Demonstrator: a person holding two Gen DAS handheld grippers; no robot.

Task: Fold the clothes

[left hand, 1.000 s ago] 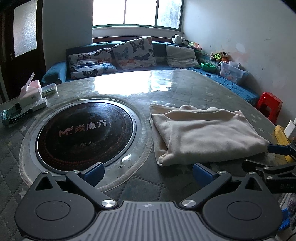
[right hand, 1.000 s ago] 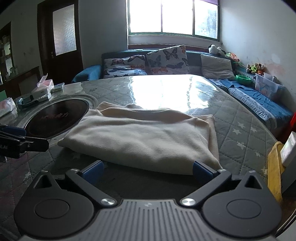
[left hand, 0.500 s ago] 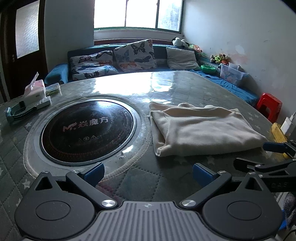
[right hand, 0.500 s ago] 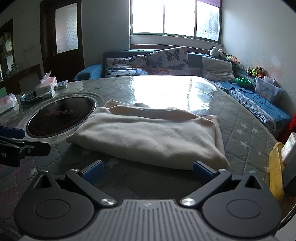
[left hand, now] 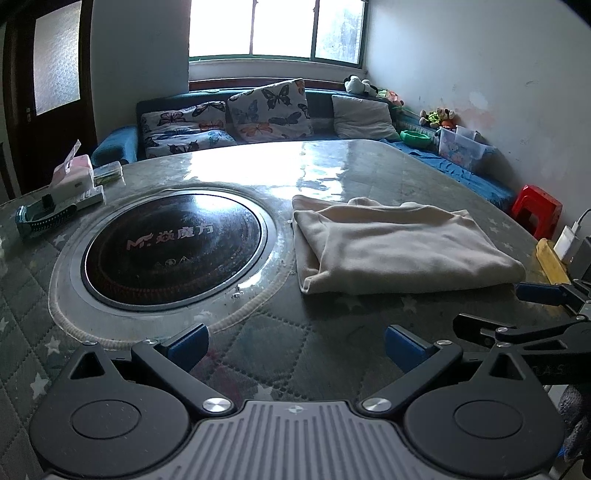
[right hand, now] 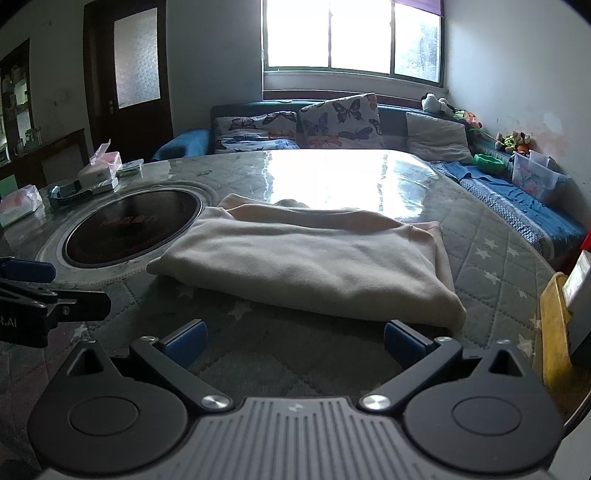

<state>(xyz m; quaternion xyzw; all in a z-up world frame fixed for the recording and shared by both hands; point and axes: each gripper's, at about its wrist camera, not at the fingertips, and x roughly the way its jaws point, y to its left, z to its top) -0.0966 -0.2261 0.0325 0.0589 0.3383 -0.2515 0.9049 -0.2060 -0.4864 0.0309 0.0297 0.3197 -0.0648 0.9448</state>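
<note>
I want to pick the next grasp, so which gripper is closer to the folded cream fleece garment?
Right. The right gripper sits at the folded cream fleece garment's near edge, open; the left gripper, also open, hangs farther back beside the round black cooktop.

Cream garment (left hand: 399,247) lies folded flat on table (left hand: 332,173).

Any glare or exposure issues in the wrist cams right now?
Left wrist: window blown out, its glare streaks the glossy table behind the cream garment; fisheye bends the walls. Right wrist: window clipped, a white reflection patch on the table washes out the garment's far edge; foreground dim.
</note>
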